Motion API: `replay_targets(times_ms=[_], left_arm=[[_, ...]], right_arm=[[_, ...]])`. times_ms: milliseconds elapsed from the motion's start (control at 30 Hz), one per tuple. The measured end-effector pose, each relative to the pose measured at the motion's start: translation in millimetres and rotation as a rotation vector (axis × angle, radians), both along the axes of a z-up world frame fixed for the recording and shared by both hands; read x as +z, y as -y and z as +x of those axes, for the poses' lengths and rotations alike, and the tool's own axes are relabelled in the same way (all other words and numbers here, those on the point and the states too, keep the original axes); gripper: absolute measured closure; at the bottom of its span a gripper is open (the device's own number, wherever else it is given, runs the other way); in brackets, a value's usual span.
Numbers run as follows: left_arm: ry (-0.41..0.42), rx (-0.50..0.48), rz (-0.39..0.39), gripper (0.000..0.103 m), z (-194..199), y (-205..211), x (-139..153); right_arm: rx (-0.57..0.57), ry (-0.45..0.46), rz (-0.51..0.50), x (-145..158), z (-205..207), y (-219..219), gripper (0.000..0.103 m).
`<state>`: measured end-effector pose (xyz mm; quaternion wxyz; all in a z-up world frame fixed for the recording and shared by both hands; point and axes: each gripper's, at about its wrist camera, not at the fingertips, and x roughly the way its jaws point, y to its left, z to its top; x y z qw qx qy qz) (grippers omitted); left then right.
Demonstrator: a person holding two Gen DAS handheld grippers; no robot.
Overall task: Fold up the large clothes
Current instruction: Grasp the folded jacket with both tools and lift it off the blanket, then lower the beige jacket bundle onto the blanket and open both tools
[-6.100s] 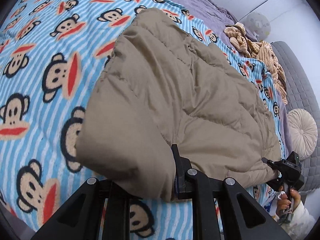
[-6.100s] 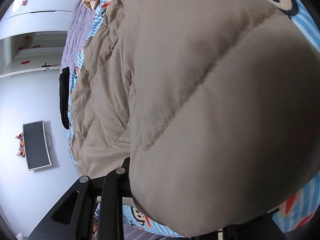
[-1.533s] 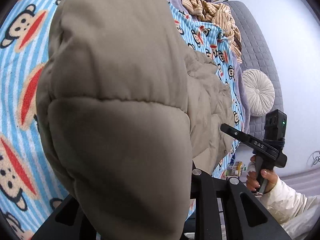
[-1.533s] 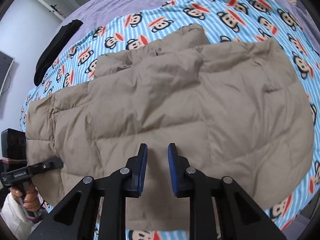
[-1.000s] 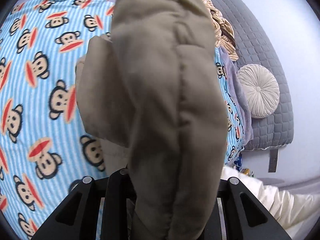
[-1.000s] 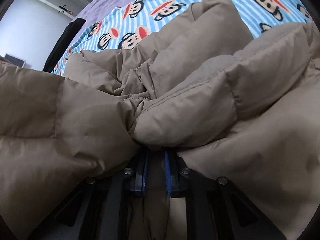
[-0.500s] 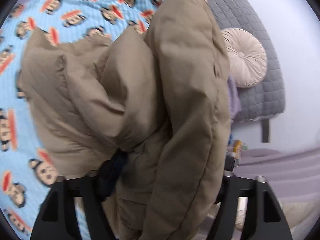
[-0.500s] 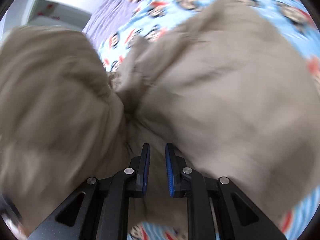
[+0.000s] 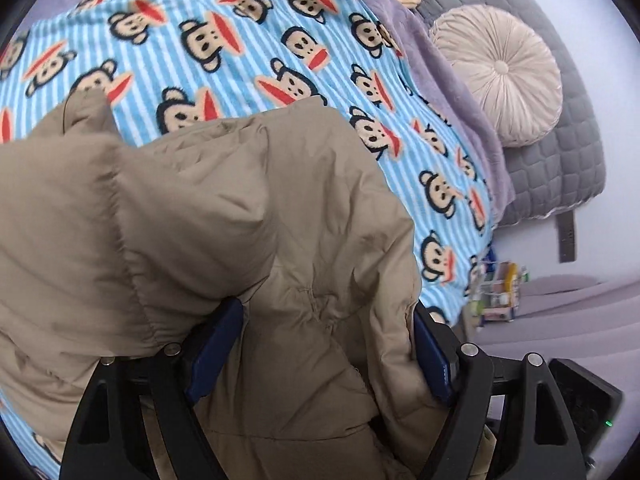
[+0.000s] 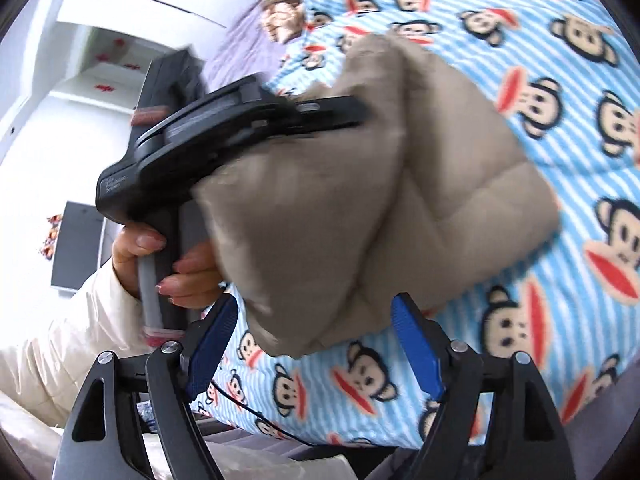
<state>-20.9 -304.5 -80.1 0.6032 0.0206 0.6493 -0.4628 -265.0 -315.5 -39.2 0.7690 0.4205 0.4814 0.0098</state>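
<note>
fig. the beige puffer jacket [image 9: 224, 240] is lying bunched in a thick, multi-layer bundle near the edge of the bed, on the monkey-print blanket [image 9: 224, 52]. my left gripper [image 9: 320, 344] is standing with its jaws spread wide, padded fabric bulging up between the blue pads [image 9: 216, 344] but not being pinched. in the right wrist view my right gripper [image 10: 316, 340] is likewise gaping, hovering just short of the bundle's lower corner with nothing between its pads; my left hand [image 10: 160, 264] is showing there, wrapped around the other tool's handle, whose fingers are lying on top of the jacket.

i am judging the step in hand to be letting go after a fold. to do it well, i am wanting both tools to be backing straight out without dragging fabric, since the puffy layers look springy and may unfold; pressing the top flat would help the crease settle.

containers: a small rack [image 9: 500, 292] beside the bed is holding colourful items too blurred to identify. a round cushion [image 9: 500, 80] is leaning against the grey headboard [image 9: 560, 168].
</note>
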Motion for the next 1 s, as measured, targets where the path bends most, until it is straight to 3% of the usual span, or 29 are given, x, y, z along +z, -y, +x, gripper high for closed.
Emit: replay_targets(times_ms=[33, 133, 167, 200, 233, 367, 467, 533, 700, 833, 1000], left_arm=[[0.038, -0.008, 0.011, 0.022, 1.4, 5.7, -2.8], [0.215, -0.025, -0.007, 0.022, -12.2, 0.6, 29.9], [0.272, -0.021, -0.016, 0.022, -13.2, -5.6, 39.0], [0.339, -0.005, -0.018, 0.022, -11.4, -10.4, 47.0], [0.396, 0.02, -0.009, 0.022, -8.7, -23.1, 54.7], [0.503, 0.2, 0.109, 0.022, 27.5, -76.6, 55.7], [0.471, 0.306, 0.204, 0.022, 62.6, -102.2, 24.7], [0.431, 0.329, 0.203, 0.022, 73.1, -103.6, 9.9], [0.504, 0.246, 0.206, 0.022, 59.0, -41.1, -7.4], [0.506, 0.202, 0.183, 0.021, 47.9, 2.9, -14.9], [0.549, 0.155, 0.248, 0.018, 38.1, 29.0, -28.2]], right_arm=[[-0.012, 0.0, -0.008, -2.6, 6.0, -1.7, 0.021], [-0.076, -0.032, -0.021, -10.8, 27.8, 0.5, 0.026], [-0.088, -0.04, -0.044, -11.5, 32.5, 2.1, 0.062], [-0.077, -0.05, -0.076, -9.7, 39.4, 0.5, 0.082], [-0.063, -0.077, -0.145, -7.7, 43.2, -0.6, 0.085], [-0.043, -0.083, -0.272, 1.7, 24.6, 12.2, 0.088], [-0.044, -0.102, -0.302, -2.4, 16.5, 18.9, 0.088], [-0.055, -0.117, -0.302, -8.0, 13.0, 25.7, 0.088], [-0.118, -0.171, -0.329, -22.4, 5.5, 45.8, 0.088], [-0.195, -0.215, -0.259, -45.6, -11.4, 72.8, 0.087], [-0.178, -0.246, -0.173, -58.0, -14.3, 88.0, 0.087]])
